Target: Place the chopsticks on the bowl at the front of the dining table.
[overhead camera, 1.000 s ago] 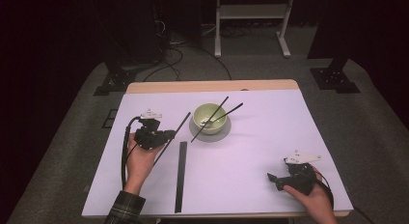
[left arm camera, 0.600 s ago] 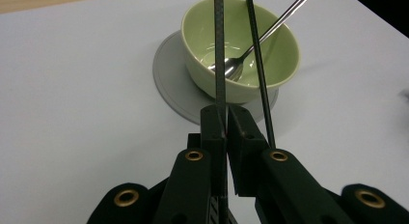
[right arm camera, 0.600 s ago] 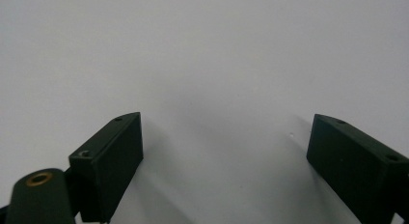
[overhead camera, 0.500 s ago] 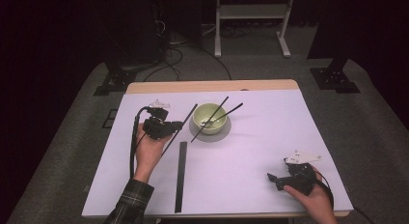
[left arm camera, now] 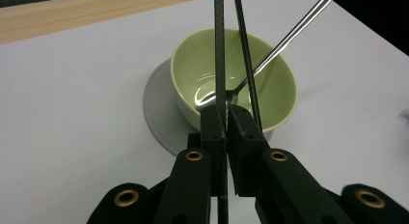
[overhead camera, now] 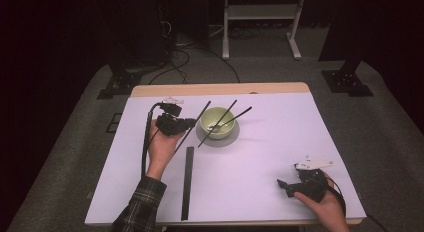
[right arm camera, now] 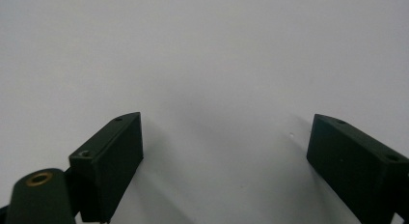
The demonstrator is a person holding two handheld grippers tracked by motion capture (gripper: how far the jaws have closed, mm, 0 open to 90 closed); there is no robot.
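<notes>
No readable text, labels, brands, numbers or signs anywhere.

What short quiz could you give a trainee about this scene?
1. True or false: the left gripper is shut on a black stick.
2. What metal thing lies in the bowl, with its handle over the rim? A) a spoon B) a fork C) a knife
3. How do the jaws of the right gripper stand, and what is between them?

Key
1. True.
2. A.
3. Open, with nothing between them.
</notes>
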